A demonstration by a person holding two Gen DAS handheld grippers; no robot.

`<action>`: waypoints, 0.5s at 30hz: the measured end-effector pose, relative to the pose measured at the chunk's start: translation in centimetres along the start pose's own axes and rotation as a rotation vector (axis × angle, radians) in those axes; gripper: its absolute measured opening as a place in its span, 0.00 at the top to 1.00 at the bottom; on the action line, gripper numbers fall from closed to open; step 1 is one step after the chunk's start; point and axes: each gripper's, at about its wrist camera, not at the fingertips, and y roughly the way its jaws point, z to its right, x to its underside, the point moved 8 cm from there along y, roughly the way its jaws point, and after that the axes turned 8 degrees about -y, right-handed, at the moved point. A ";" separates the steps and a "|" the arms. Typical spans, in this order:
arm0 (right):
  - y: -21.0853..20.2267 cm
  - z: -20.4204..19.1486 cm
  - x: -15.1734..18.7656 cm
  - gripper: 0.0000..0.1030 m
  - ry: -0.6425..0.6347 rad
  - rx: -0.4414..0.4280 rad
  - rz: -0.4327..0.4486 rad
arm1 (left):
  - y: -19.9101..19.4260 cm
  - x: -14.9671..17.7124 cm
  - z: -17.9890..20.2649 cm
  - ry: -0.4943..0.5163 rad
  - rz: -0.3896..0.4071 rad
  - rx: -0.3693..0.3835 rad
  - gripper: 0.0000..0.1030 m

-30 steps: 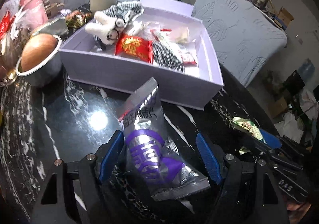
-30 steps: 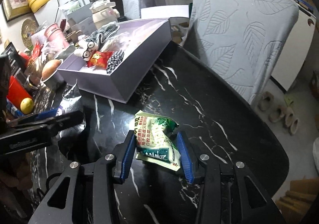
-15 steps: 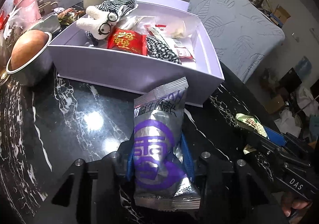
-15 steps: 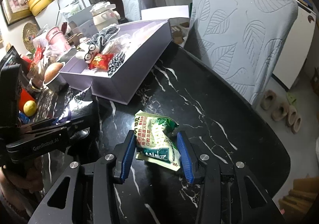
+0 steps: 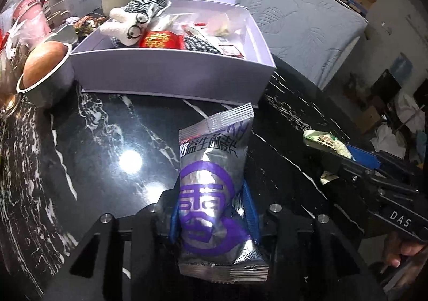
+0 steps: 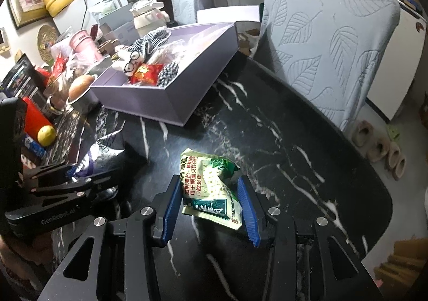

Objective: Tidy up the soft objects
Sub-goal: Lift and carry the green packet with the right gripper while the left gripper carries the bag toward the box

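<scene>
Left gripper (image 5: 214, 216) jaws are pinching the silver and purple snack packet (image 5: 214, 194), blue pads pressing both of its sides, packet standing up between them with its crimped top pointing toward the lavender box (image 5: 171, 78). In the right wrist view the same packet is poking out of the left gripper at the left edge, over the black marble desk (image 6: 281, 145), in front of the box's near corner. Right gripper (image 6: 211, 207) jaws are sitting partly spread around the green and cream sachet (image 6: 211, 185); left pad is touching the sachet's edge, right pad is just beside it, cannot tell if it is really squeezing. Sachet is crumpled, lying on the desk between the pads, well apart from the box. Box is open on the desk and is holding a white plush toy with glasses (image 5: 125, 29), a red packet with gold print (image 5: 160, 40), black-and-white checked fabric pieces (image 5: 200, 45) and some clear wrappers at the back. Left of the box a metal bowl (image 5: 50, 78) with a round brown bun in it is sitting just beside the box wall. A yellow lemon (image 6: 46, 135) is lying at the desk's left edge in the right wrist view. A chair with a grey leaf-pattern cover (image 6: 329, 52) is standing behind the desk. Fingers of the person's right hand (image 5: 401, 252) are showing at the right gripper's handle.
</scene>
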 end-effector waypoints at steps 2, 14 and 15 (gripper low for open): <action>0.0 -0.1 0.3 0.59 0.006 -0.008 -0.004 | 0.1 0.1 0.2 0.013 0.009 -0.004 0.62; 0.5 -0.2 1.6 0.58 0.031 -0.005 -0.011 | -0.1 0.3 0.5 0.043 0.052 -0.030 0.63; 0.5 -0.2 1.6 0.57 0.030 -0.001 -0.008 | -0.1 0.4 0.5 0.043 0.051 -0.029 0.63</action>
